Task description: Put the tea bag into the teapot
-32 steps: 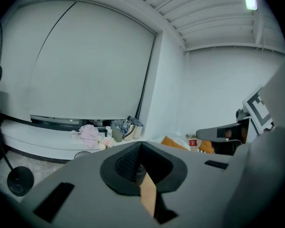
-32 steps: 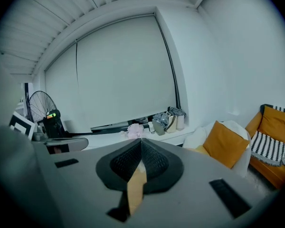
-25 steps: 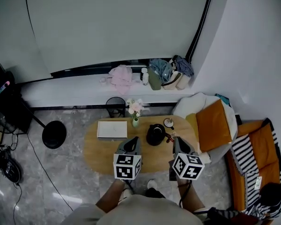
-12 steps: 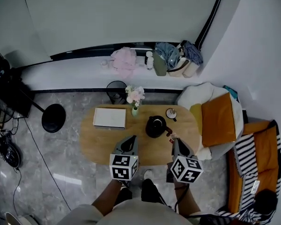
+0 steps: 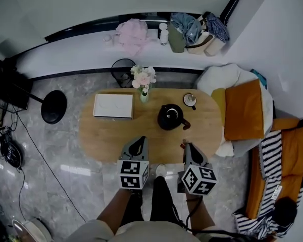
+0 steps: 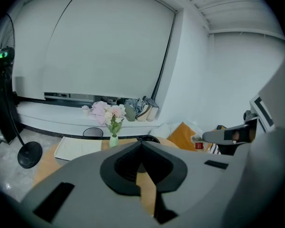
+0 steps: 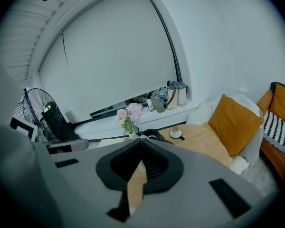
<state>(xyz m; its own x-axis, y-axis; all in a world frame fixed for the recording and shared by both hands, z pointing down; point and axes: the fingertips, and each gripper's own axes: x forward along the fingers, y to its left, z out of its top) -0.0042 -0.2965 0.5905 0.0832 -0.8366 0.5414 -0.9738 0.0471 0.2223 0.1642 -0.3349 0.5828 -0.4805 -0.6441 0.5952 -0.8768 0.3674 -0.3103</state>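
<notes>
Oval wooden table (image 5: pixel 106 137), two grippers at its near edge.
One red tea bag (image 6: pixel 198 145) is pinched at the tips of the right gripper (image 5: pixel 184 145), near the one black teapot (image 5: pixel 170 117). The left gripper (image 5: pixel 142 138) is pressed together, empty. Beyond stand one cup (image 5: pixel 190 100) and one flower vase (image 5: pixel 143 96).

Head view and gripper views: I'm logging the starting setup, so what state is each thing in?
teapot: upright on the table, untouched.
cup: upright.
flower vase: upright.
white box: lying flat, closed.
left gripper: jaws together, empty.
right gripper: jaws shut on the tea bag.
tea bag: held at the right gripper's tip, not yet in the teapot.
</notes>
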